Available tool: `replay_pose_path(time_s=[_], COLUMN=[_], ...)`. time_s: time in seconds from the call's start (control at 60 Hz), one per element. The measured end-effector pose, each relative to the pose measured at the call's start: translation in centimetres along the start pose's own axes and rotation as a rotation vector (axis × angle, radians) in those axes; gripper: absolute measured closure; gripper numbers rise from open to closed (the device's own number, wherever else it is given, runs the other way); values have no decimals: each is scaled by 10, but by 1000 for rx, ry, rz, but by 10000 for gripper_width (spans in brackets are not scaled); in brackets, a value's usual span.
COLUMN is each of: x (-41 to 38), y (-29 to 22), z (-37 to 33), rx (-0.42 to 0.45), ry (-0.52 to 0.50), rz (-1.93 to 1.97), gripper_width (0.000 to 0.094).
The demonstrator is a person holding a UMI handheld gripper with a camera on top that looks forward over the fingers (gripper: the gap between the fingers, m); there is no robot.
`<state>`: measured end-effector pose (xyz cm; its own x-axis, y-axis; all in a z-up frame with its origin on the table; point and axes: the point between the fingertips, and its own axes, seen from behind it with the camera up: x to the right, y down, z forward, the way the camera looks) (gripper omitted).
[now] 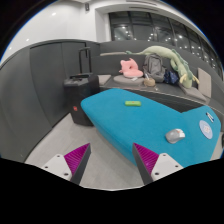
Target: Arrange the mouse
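Tongs (pixel 112 160) open, nothing between the two pink pads (pixel 78 157), held above the floor just off the near corner of a teal tabletop (pixel 140 118). Grey mouse (pixel 175 135) resting on the teal surface, ahead of the right finger and a little beyond its tip, well apart from both pads. Just past the mouse, near the far right edge, a round white disc (pixel 206 129). Farther back on the same surface, a small green block (pixel 131 101) lying flat, well apart from the mouse. Left of the tabletop, on the floor, a dark suitcase (pixel 80 95) standing upright with its handle raised. Beyond the tabletop, a grey counter (pixel 170 96) carrying a pink plush toy (pixel 129 68) and a long green plush toy (pixel 165 58). Grey partition walls behind the suitcase; dark windows at the far back.
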<state>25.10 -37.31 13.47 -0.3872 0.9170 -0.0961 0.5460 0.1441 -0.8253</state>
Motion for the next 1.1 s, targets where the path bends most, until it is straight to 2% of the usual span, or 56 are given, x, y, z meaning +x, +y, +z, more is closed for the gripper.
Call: replay_pose_path(time_s=[0.25, 0.383, 0.783, 1.1], x=[110, 161, 248, 294], y=[13, 22, 35, 40], z=[-5, -5, 41, 105], rx=[28, 45, 79, 40], ry=[215, 292, 379, 407], rz=[128, 154, 166, 201], gripper_width=[77, 69, 69, 72])
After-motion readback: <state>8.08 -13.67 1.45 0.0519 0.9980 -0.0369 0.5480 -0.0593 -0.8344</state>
